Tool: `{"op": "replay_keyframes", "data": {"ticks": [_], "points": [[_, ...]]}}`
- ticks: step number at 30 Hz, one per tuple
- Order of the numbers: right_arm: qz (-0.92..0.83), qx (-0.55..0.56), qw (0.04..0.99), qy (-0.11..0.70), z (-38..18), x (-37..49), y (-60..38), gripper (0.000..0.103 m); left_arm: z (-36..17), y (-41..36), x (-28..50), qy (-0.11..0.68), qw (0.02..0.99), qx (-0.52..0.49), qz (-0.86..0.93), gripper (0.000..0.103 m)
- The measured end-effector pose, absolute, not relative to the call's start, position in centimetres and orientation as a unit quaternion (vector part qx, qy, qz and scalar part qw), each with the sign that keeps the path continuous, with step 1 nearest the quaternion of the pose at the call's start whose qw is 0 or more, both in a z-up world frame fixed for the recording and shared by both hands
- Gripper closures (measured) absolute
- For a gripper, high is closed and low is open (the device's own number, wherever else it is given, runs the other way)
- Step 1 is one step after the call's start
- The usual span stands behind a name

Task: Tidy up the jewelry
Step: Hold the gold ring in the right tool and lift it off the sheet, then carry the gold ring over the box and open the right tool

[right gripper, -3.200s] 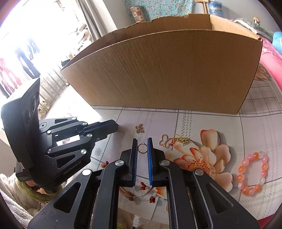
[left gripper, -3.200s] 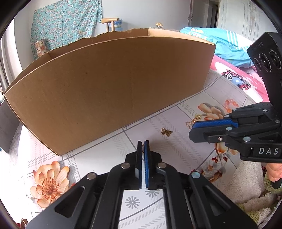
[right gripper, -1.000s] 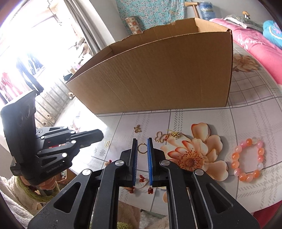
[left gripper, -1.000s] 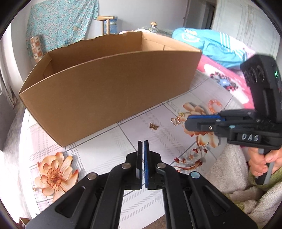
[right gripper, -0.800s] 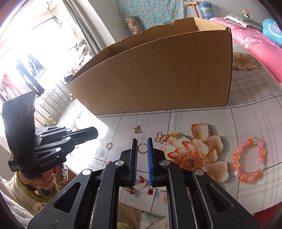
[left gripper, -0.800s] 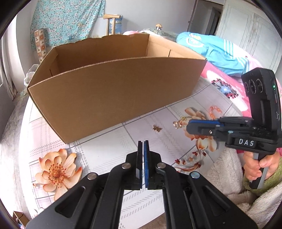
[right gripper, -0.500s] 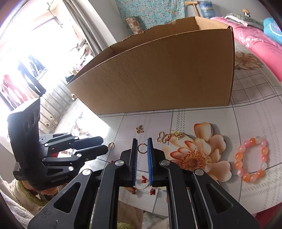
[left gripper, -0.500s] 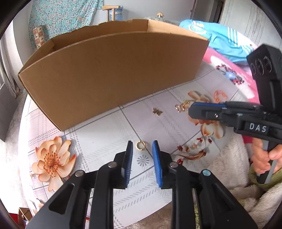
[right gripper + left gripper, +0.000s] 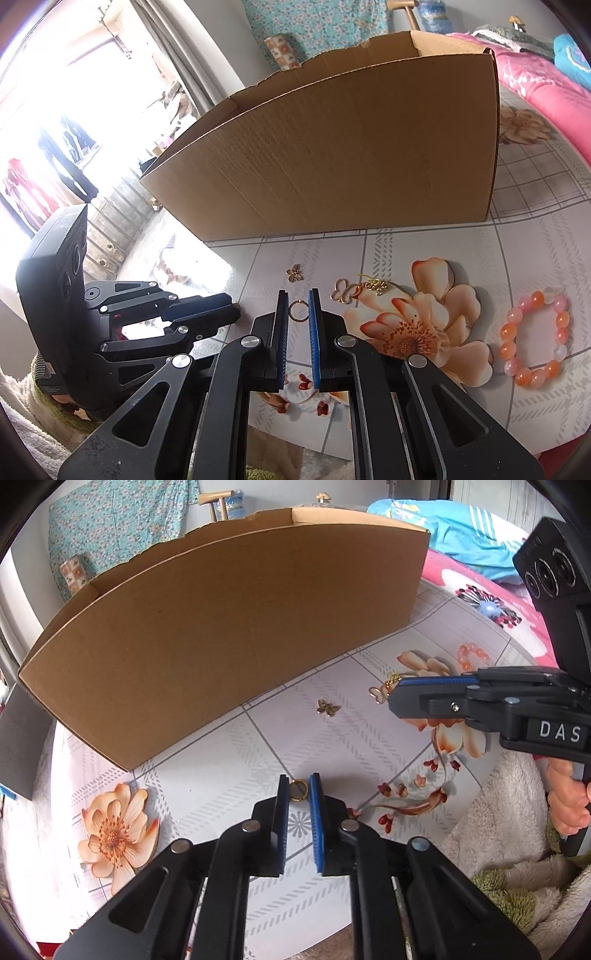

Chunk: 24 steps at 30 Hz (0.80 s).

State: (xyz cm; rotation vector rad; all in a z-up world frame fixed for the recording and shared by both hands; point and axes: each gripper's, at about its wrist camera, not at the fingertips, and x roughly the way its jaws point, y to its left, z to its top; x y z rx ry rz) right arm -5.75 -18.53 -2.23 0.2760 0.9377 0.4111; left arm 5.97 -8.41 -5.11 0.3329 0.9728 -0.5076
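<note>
- The ring (image 9: 299,791) sits low over the table (image 9: 229,775), in front of the box (image 9: 229,627) and between the tips of the left gripper (image 9: 299,779)
- A second ago those jaws were shut with nothing in them; they then spread around the ring and are now closing, the pads just meeting its sides
- The right gripper (image 9: 298,295) hasn't stirred: nearly closed, pinching a second ring (image 9: 297,311) as before
- A charm (image 9: 294,274) and bracelet (image 9: 533,339) lie untouched
- So, I'd judge, the pick is nearly made; lifting both rings into the box looks next
</note>
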Motion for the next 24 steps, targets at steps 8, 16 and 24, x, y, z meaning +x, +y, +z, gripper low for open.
{"op": "replay_keyframes", "data": {"ticks": [8,16,24], "points": [[0.192,0.125,0.868,0.441,-1.8,-5.7,-18.1,0.094,-5.1,-8.1,5.9,0.455,0.844,0.145,-0.243,0.093],[0.196,0.113,0.882,0.414,0.9,-6.1,-17.7,0.094,-0.8,-6.7,4.5,0.407,0.864,0.116,-0.272,0.093],[0.257,0.083,0.89,0.366,8.7,-1.5,-17.7,0.094,8.8,-5.5,8.2,0.318,0.89,0.111,-0.309,0.093]]}}
